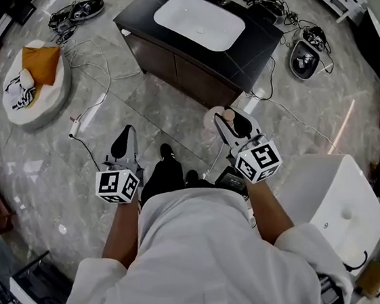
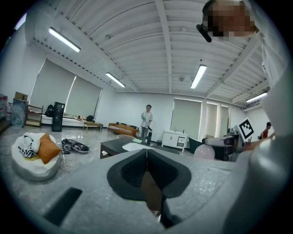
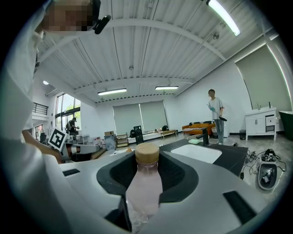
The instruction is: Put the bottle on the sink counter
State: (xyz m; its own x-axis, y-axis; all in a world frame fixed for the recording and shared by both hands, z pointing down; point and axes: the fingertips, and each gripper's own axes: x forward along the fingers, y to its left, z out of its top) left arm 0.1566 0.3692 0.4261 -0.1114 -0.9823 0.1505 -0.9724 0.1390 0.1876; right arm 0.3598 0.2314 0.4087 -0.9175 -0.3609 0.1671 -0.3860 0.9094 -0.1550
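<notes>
The bottle (image 3: 144, 187), pale pink and translucent with a tan cap (image 3: 147, 154), stands upright between the jaws of the right gripper (image 3: 147, 170). The dark pads press on both sides of its body, and the cap rises above them. The bottle is held above the grey stone floor (image 1: 138, 113), in front of the sink counter (image 1: 150, 13) and well apart from it. The counter is dark, with a white basin (image 1: 200, 21) set into its top and a black faucet (image 3: 204, 136) behind the basin. The left gripper (image 2: 146, 154) is empty, with its jaws closed together tip to tip. A round white cushion (image 1: 31, 104) bearing an orange pillow (image 1: 40, 63) lies on the floor to the left of the counter. A person (image 3: 215, 115) stands beyond the counter.
</notes>
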